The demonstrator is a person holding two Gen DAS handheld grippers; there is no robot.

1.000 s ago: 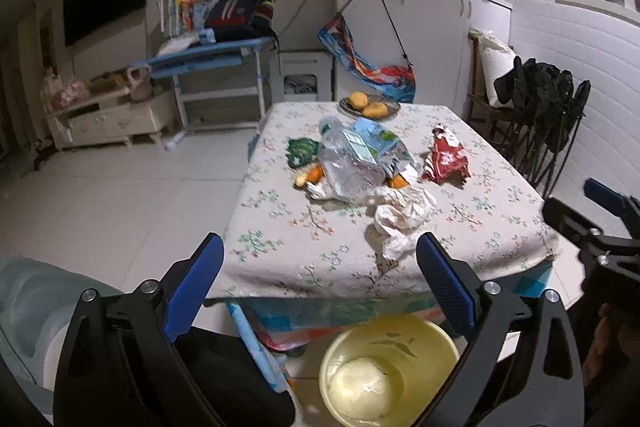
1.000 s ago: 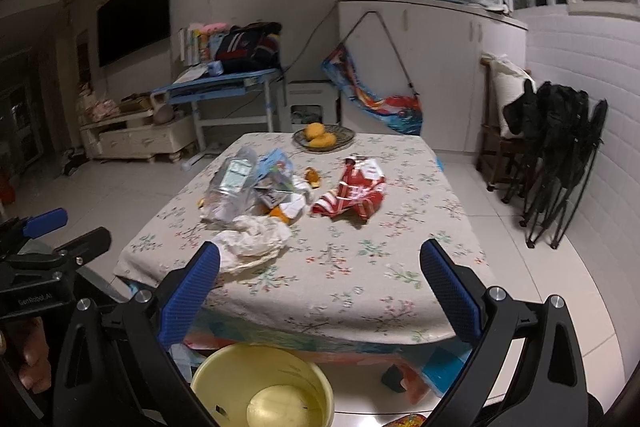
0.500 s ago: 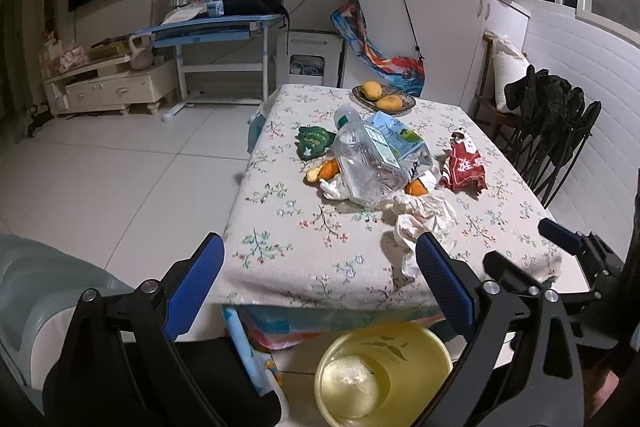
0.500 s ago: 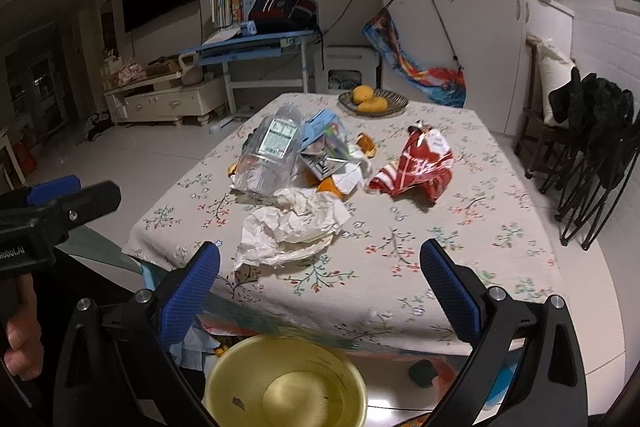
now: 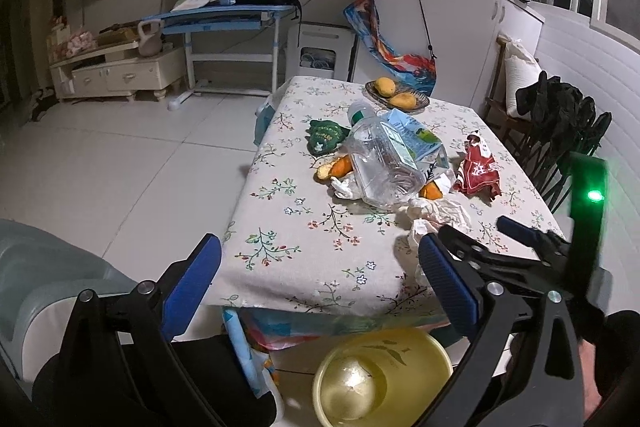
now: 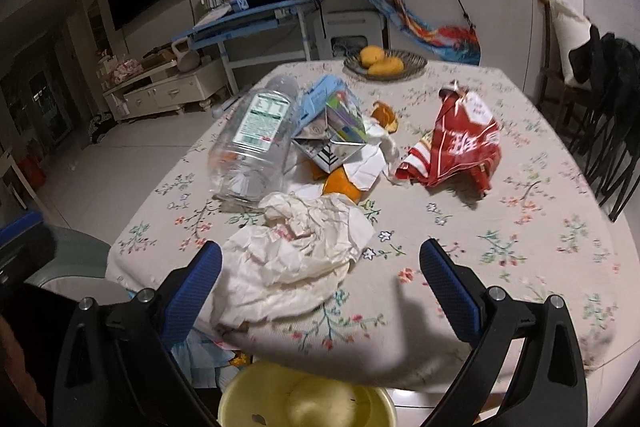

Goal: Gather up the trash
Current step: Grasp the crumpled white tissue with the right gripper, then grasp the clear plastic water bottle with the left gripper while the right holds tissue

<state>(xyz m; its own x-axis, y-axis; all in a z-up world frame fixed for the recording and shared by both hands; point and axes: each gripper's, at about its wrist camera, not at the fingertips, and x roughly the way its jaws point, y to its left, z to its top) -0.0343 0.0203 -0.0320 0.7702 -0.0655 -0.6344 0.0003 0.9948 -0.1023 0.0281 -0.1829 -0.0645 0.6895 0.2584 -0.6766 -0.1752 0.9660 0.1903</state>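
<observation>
Crumpled white paper overhangs the floral tablecloth's near edge; our left gripper and right gripper gape, released.

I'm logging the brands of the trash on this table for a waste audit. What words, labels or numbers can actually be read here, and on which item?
Crumpled red snack bag: large white characters, too distorted to read.
Clear plastic bottle: green and white label with fine print, too small to read.
Flattened light blue drink carton: coloured print and a dark pattern, no legible words.
Small green wrapper: pale marks, too blurred to read.
No text here is legible.
</observation>
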